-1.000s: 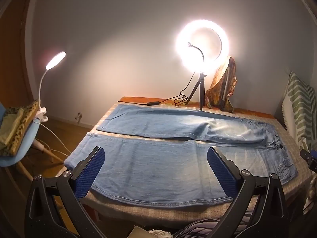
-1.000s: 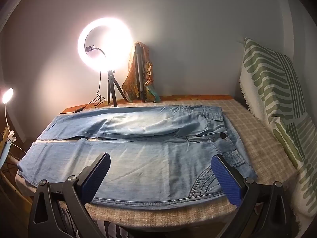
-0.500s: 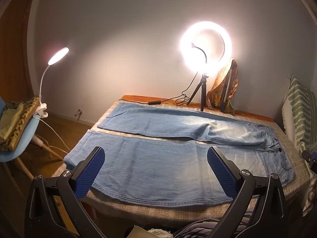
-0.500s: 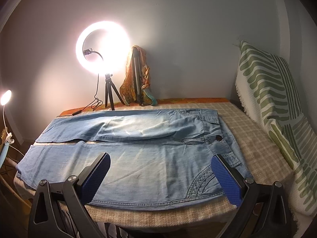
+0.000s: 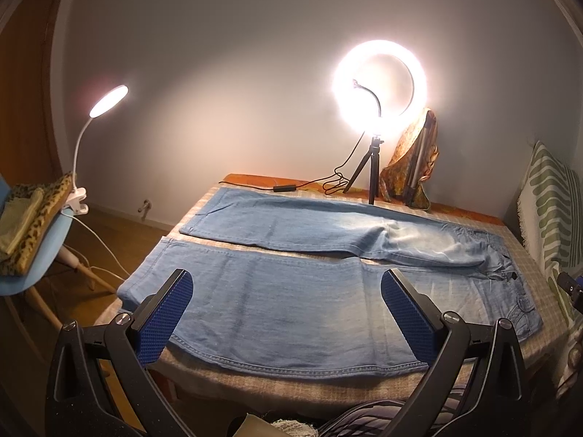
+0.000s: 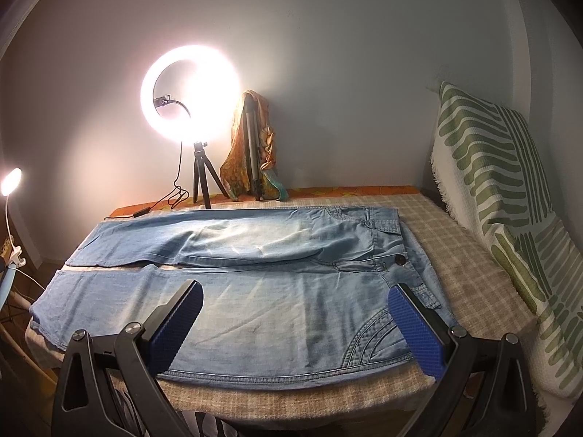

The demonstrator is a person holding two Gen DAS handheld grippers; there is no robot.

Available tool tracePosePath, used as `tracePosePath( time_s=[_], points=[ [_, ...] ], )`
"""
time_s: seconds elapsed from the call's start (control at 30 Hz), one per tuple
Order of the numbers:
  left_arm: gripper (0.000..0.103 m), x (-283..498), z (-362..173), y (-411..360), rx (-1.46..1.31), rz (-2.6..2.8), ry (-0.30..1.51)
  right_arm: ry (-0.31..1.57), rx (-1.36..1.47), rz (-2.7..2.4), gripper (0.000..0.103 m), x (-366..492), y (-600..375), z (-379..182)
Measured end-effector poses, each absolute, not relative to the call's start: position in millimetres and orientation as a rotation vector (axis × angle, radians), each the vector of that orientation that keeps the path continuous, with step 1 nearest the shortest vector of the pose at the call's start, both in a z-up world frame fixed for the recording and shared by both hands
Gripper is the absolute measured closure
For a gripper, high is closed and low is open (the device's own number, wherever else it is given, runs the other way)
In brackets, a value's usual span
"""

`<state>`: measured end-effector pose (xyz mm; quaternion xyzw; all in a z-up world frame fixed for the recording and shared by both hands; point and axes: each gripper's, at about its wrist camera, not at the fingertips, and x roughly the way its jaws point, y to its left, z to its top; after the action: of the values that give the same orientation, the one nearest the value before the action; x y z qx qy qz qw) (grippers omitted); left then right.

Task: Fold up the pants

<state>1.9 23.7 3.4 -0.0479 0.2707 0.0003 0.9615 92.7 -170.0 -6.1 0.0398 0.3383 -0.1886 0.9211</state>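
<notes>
Light blue jeans [image 5: 291,302] lie flat and spread open on the checked table cover, legs to the left, waist to the right; they also show in the right wrist view [image 6: 262,306]. My left gripper [image 5: 286,291] is open and empty, held above the near leg in front of the table. My right gripper [image 6: 295,300] is open and empty, held above the near hip and pocket stitching. Neither touches the jeans. The waist button [image 6: 400,259] faces up.
A lit ring light on a tripod [image 5: 375,167] and a draped orange cloth [image 5: 415,167] stand at the table's back edge, with a cable [image 5: 284,187]. A striped green cushion [image 6: 510,218] lies right. A blue chair [image 5: 32,240] with a clip lamp [image 5: 78,200] stands left.
Both grippers have risen and drawn back a little from the table, so the jeans sit lower in both views. Jaws stay open. The jeans have not moved.
</notes>
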Motion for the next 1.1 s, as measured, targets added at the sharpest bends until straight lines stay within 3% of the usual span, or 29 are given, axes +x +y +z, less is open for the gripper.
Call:
tracePosePath(
  time_s=[1.1],
  points=[
    [0.000, 5.1, 1.3, 22.4, -0.108, -0.017, 0.563, 0.681, 0.067, -0.384, 0.000, 96.1, -164.4, -2.9]
  ],
)
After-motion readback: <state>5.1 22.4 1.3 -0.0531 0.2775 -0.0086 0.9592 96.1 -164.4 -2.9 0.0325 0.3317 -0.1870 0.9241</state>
